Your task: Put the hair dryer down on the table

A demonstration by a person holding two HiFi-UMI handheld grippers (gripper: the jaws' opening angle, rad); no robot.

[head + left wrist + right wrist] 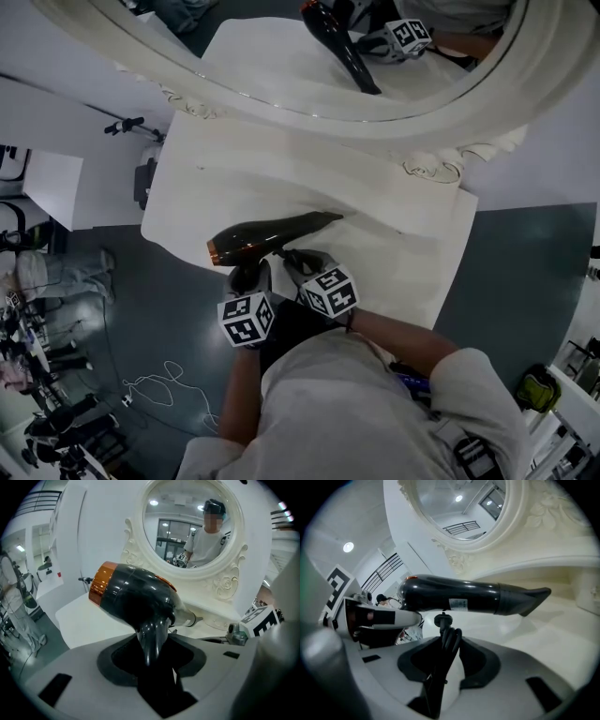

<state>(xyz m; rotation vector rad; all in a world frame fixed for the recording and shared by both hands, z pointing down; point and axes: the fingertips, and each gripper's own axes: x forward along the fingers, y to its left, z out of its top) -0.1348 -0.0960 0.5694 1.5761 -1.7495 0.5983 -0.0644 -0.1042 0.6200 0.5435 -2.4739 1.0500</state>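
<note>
Centre frame: hair dryer (pixel 272 236) low over the vanity table (pixel 403 262), not yet released.
The left gripper (pixel 251 276) clamps its handle; the right gripper (pixel 298 263) pinches its cord (pixel 447 641).

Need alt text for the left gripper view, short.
The left gripper is shut on the handle of a black hair dryer, its copper-ringed rear pointing left. Behind it are a white table and an ornate white mirror reflecting a person; a marker cube shows at right.
</note>
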